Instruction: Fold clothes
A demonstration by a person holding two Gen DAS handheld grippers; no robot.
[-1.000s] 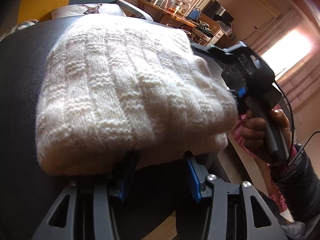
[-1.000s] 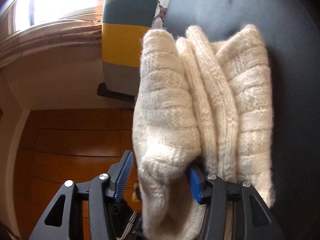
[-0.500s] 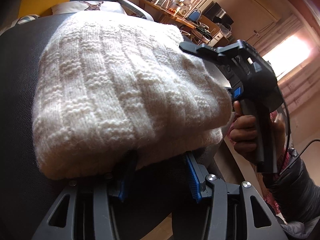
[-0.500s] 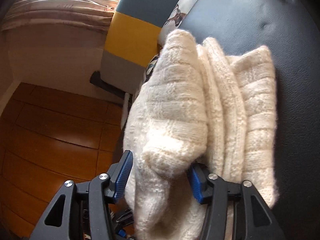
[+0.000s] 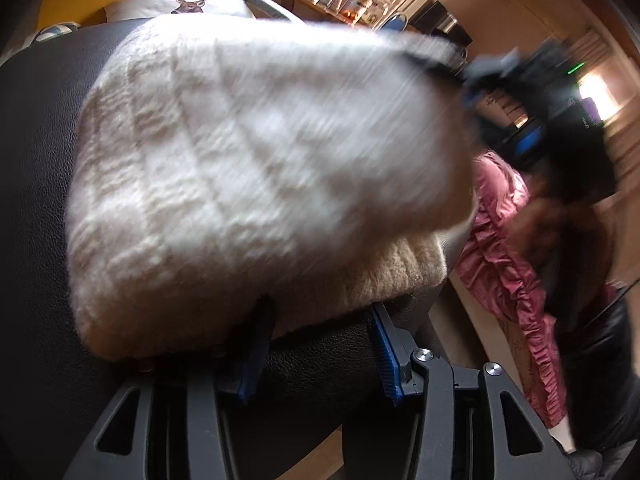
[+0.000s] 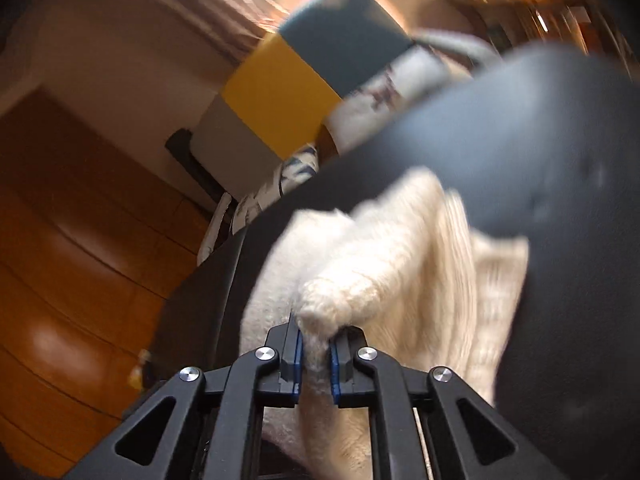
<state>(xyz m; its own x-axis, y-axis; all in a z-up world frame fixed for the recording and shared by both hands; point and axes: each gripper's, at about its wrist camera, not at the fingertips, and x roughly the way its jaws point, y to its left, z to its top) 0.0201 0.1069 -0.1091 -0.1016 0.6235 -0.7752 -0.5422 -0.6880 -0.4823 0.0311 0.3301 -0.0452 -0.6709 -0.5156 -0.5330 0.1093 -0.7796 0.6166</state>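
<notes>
The right gripper [image 6: 316, 354] pinches the near corner of the white knitted sweater [image 6: 404, 280], which extends away from it, while the left gripper [image 5: 316, 340] gapes wide at the sweater's near edge.

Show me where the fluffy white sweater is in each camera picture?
Left wrist view: the white sweater fills the middle, blurred, lying on the black seat, just past the open left gripper.
Right wrist view: the sweater is low and centre, a fold pinched in the right gripper.
Shared landmark: the yellow and grey cushion, in both views.
</notes>
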